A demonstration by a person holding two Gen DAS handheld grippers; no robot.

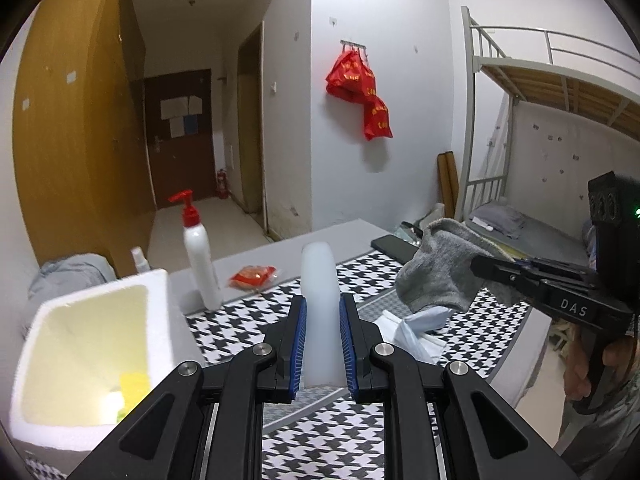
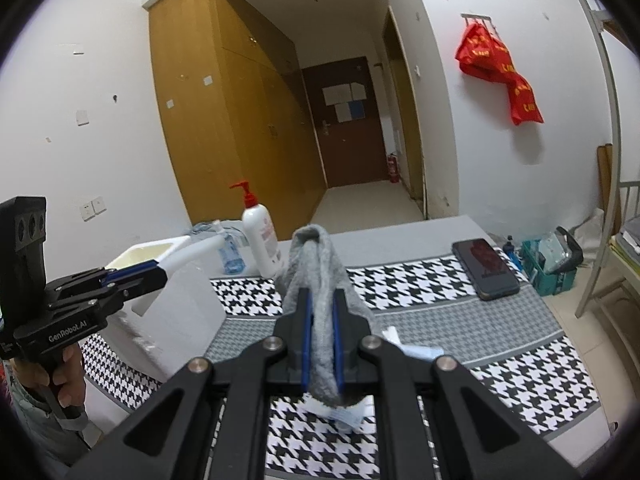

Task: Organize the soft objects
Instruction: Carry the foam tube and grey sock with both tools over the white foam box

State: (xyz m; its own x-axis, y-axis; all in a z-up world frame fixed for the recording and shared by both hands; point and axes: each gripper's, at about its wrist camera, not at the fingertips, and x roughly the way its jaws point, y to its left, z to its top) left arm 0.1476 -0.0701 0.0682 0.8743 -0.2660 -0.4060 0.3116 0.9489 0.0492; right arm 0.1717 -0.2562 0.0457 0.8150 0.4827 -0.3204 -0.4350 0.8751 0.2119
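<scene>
Left gripper (image 1: 323, 340) clamped on translucent white silicone strip (image 1: 320, 280), raised near open white foam box (image 1: 96, 320); right gripper (image 2: 320, 344) pinching folded grey knit sock (image 2: 316, 272) above houndstooth tablecloth (image 2: 400, 280); both likely bound for the box; crumpled tissue (image 1: 412, 328) left lying

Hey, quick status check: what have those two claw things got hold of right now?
Left gripper shut on white foam strip. Right gripper shut on grey sock. Both held above the table; white foam box open at left, nothing blocking.
</scene>
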